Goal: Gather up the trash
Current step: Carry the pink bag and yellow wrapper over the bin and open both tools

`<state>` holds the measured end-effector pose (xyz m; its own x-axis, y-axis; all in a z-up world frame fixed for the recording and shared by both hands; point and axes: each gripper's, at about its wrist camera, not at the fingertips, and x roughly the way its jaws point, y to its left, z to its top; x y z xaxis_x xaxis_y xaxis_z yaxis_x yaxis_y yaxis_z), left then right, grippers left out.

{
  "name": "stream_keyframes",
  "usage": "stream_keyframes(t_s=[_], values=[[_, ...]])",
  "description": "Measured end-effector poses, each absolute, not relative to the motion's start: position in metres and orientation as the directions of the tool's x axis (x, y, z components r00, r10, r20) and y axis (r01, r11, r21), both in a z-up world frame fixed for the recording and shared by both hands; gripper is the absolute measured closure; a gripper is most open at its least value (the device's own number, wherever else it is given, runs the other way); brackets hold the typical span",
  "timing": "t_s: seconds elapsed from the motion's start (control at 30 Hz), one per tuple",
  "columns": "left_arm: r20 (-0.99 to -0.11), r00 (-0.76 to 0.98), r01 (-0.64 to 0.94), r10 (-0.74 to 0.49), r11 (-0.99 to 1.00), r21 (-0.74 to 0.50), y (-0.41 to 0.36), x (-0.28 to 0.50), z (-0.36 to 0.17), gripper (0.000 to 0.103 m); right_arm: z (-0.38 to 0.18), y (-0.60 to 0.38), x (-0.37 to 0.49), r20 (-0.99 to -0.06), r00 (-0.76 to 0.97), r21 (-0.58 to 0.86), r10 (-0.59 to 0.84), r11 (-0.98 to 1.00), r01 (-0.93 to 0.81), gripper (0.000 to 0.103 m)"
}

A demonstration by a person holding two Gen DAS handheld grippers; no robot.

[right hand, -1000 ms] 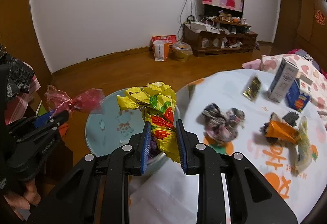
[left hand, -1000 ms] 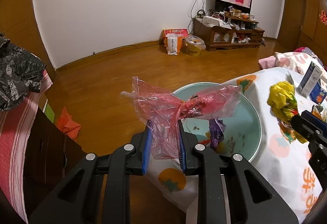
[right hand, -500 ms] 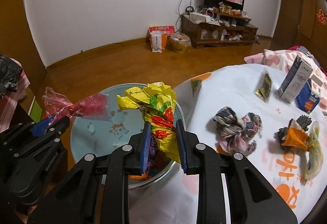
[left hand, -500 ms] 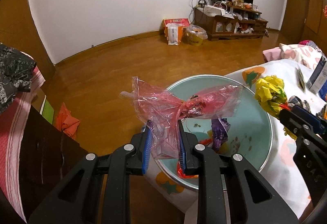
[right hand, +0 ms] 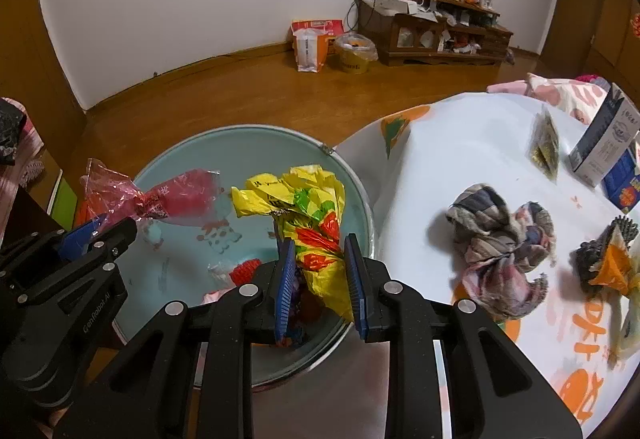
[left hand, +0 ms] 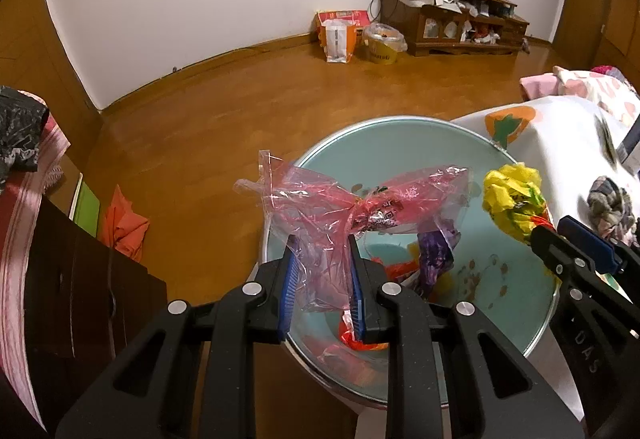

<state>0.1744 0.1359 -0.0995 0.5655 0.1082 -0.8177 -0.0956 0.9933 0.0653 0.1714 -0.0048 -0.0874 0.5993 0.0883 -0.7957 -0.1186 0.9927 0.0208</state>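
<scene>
A crumpled pink plastic bag [left hand: 340,215] hangs over the pale blue bin [left hand: 400,135], and my left gripper [left hand: 322,271] is shut on its lower part. The same pink plastic bag [right hand: 160,195] shows at the left of the right wrist view. My right gripper [right hand: 316,271] is shut on a crumpled yellow wrapper [right hand: 308,215] with red and green print, held above the near right side of the bin [right hand: 256,133]. In the left wrist view the yellow wrapper [left hand: 512,199] sits at the bin's right rim. Red and purple wrappers [left hand: 432,263] lie inside the bin.
A table with a white printed cloth [right hand: 460,159] stands right of the bin. On it lie a crumpled grey-pink wrapper [right hand: 504,239], an orange packet [right hand: 612,267], a small dark sachet [right hand: 544,147] and a carton [right hand: 604,139]. Dark furniture [left hand: 72,279] stands at the left; wooden floor beyond.
Both grippers have moved forward and down over the bin, each keeping its hold. The bin looks larger and closer, and more of its inside shows.
</scene>
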Motion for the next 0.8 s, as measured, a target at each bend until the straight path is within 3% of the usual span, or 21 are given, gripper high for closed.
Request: stream_keyframes(t_s=[0.2,0.8], values=[[-0.827,0.549,-0.103,0.123,0.992,0.079,0.135,0.182,-0.109,0.080,-0.093,-0.003,0.180,-0.805,0.583,0.038,0.108,0.991,-0.131,0.083],[-0.832,0.536,-0.104,0.143,0.989,0.103,0.129,0.181,-0.111,0.078,-0.066,-0.026,0.156,-0.773,0.621,0.089,0.127,0.992,-0.092,0.083]])
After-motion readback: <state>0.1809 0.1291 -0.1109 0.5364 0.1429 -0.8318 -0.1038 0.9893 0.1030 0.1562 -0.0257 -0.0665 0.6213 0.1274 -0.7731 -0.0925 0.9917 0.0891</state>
